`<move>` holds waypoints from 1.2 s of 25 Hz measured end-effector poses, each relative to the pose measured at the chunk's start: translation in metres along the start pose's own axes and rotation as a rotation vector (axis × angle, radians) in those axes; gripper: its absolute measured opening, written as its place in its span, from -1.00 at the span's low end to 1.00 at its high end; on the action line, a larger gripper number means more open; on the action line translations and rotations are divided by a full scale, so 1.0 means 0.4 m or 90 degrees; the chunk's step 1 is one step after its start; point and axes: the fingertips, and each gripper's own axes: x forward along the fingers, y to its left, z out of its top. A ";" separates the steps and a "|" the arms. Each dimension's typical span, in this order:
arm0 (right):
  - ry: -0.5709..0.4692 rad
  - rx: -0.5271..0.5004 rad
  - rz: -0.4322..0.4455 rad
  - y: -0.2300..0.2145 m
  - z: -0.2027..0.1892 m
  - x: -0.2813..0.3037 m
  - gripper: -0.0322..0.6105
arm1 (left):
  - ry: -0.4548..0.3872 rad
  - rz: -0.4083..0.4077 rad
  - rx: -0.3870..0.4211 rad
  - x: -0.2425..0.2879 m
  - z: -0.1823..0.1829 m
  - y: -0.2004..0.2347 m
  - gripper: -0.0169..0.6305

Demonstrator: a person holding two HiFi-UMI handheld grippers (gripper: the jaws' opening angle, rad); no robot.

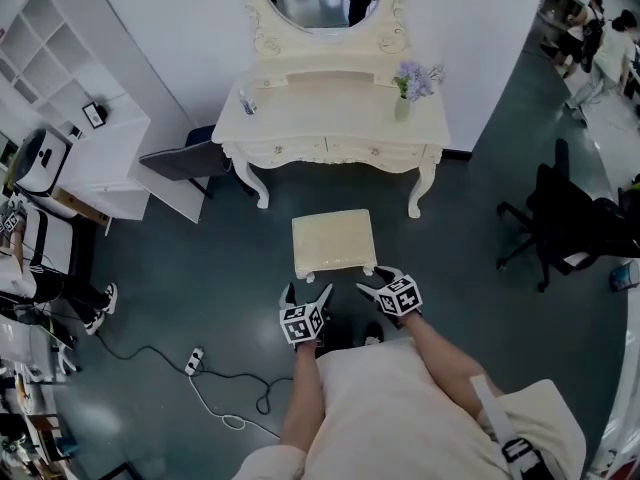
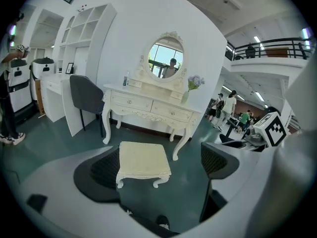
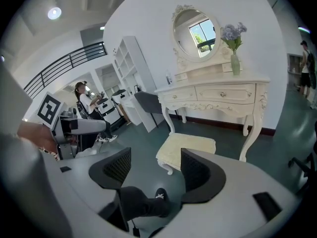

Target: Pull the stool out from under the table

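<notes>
The cream stool stands on the dark green floor, out in front of the white dressing table with a gap between them. My left gripper hovers just short of the stool's near left corner, open and holding nothing. My right gripper is at the near right corner, also open and empty. In the left gripper view the stool shows between the spread jaws of the left gripper. In the right gripper view the stool lies beyond the right gripper, apart from it.
A grey chair stands left of the dressing table beside white shelving. A black office chair is at the right. A power strip with cable lies on the floor at lower left. A flower vase stands on the tabletop.
</notes>
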 end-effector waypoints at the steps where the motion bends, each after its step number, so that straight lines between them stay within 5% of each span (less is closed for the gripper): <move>1: -0.001 0.000 0.000 -0.003 0.001 -0.001 0.17 | 0.001 -0.001 0.004 0.004 0.000 -0.002 0.70; 9: -0.009 0.007 0.001 -0.004 0.007 0.001 0.16 | 0.008 -0.020 0.027 0.015 0.002 -0.021 0.66; 13: -0.010 0.000 0.006 0.004 0.011 0.007 0.14 | -0.001 -0.017 0.025 0.013 0.008 -0.018 0.42; 15: -0.018 -0.005 -0.002 0.002 0.019 0.004 0.01 | -0.009 -0.014 0.019 0.007 0.013 -0.014 0.21; 17: -0.030 -0.006 -0.017 -0.009 0.028 -0.002 -0.43 | -0.015 -0.017 0.017 0.005 0.018 -0.015 0.13; 30: -0.040 0.000 -0.006 0.000 0.029 -0.012 -0.71 | 0.010 0.003 0.034 -0.002 -0.013 -0.003 -0.37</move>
